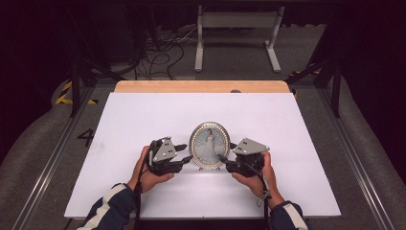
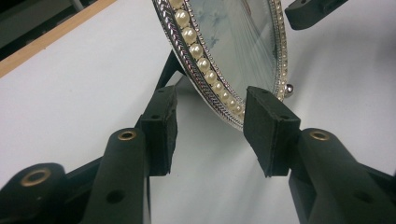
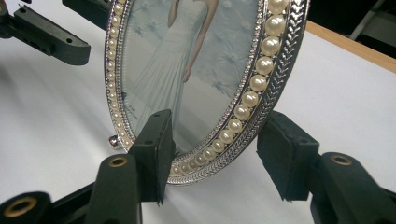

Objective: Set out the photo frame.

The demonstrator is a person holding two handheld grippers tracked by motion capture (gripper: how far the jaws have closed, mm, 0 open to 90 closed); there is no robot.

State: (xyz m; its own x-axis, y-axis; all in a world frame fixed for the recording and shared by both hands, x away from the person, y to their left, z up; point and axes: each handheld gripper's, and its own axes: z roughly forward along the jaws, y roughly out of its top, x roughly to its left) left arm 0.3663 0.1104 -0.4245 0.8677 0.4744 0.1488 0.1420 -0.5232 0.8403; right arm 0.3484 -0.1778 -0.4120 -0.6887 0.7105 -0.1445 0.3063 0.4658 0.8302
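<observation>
On the white table [image 1: 143, 120], both grippers' parted jaws straddle the upright oval frame [image 1: 209, 143] holding a photo [image 1: 209, 145].

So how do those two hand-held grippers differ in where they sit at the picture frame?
The left hand-held gripper sits at the picture frame's left edge, the right hand-held gripper at its right edge. In the right gripper view the rim lies close to one pad; in the left gripper view it sits freer between the pads. Both straddle the pearl rim with jaws open, neither squeezing it.

Grey floor [image 1: 43, 158], cables [image 1: 160, 52], white stand [image 1: 238, 36], dark surroundings.
</observation>
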